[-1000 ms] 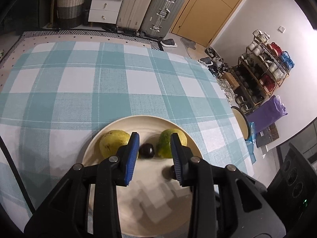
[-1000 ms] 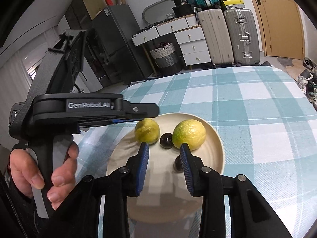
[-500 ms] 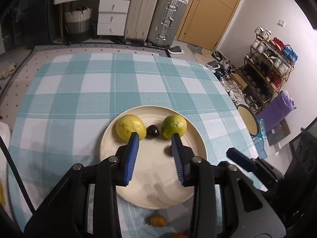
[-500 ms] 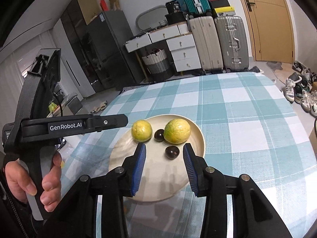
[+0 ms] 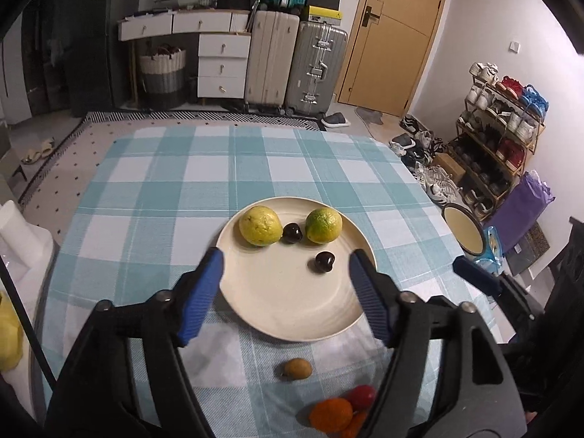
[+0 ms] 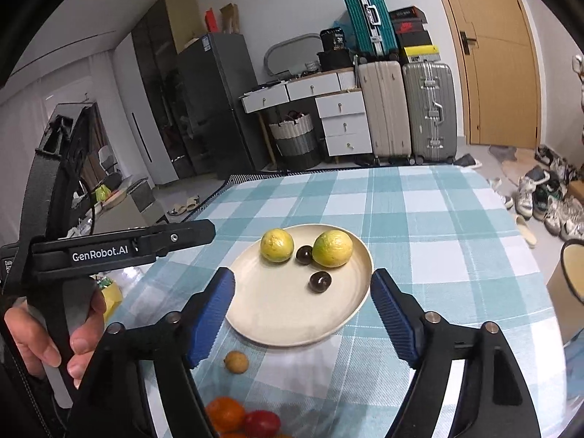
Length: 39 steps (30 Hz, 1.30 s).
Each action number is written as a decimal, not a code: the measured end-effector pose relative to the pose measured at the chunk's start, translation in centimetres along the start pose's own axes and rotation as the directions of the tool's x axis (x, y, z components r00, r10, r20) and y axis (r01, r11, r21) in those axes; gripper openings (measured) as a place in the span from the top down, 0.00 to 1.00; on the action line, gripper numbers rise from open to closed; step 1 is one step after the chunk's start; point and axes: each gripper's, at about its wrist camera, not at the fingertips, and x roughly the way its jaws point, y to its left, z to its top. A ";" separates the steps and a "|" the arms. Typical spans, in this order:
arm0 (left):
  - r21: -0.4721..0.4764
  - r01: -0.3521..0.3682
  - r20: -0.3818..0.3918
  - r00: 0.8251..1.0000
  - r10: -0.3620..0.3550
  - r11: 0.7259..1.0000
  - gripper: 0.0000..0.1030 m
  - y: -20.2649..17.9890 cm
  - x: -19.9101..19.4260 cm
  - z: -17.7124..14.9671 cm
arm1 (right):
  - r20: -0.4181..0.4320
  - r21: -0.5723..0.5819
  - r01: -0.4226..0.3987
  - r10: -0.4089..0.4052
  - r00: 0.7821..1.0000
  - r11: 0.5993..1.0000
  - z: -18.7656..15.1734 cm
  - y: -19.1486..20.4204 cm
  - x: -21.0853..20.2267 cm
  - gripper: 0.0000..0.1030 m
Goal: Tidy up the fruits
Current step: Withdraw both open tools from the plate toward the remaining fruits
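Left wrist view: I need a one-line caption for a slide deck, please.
Open left claw above a cream plate holding two citrus fruits and two dark fruits, more fruit waiting on the checked cloth.

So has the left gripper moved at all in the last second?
Yes. The left gripper has pulled back toward the person, away from the plate, and its empty jaws have just been opening.

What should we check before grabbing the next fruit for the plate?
1. Left gripper empty, jaws open after just widening: ok.
2. Right gripper empty, jaws open after just widening: ok.
3. Plate has bare room at its near side: ok.
4. Two dark fruits and two citrus sit on the plate: ok.
5. Small brown fruit lies free on the cloth: ok.
6. Orange fruit fully visible: not ok, partly hidden.
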 end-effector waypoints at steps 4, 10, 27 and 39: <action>0.013 -0.012 0.033 0.999 0.011 1.000 0.21 -0.3 -1.7 -1.0 | 0.031 -0.037 0.014 -0.012 0.999 0.999 -0.3 0.6 -1.3 0.13; 0.004 -0.043 0.030 0.999 0.042 0.999 0.14 -0.6 -3.1 -2.7 | 0.053 -0.049 0.024 -0.021 0.998 0.999 -1.0 0.9 -2.9 0.03; -0.014 -0.046 0.072 0.996 0.046 0.999 0.01 -0.1 -6.5 -8.1 | 0.080 -0.044 -0.018 0.022 0.997 0.999 -3.6 1.4 -6.2 0.00; -0.002 0.033 -0.016 0.999 -0.033 0.999 0.01 0.0 -6.2 -13.6 | 0.055 -0.039 -0.007 0.009 0.998 0.999 -5.7 1.1 -7.6 0.00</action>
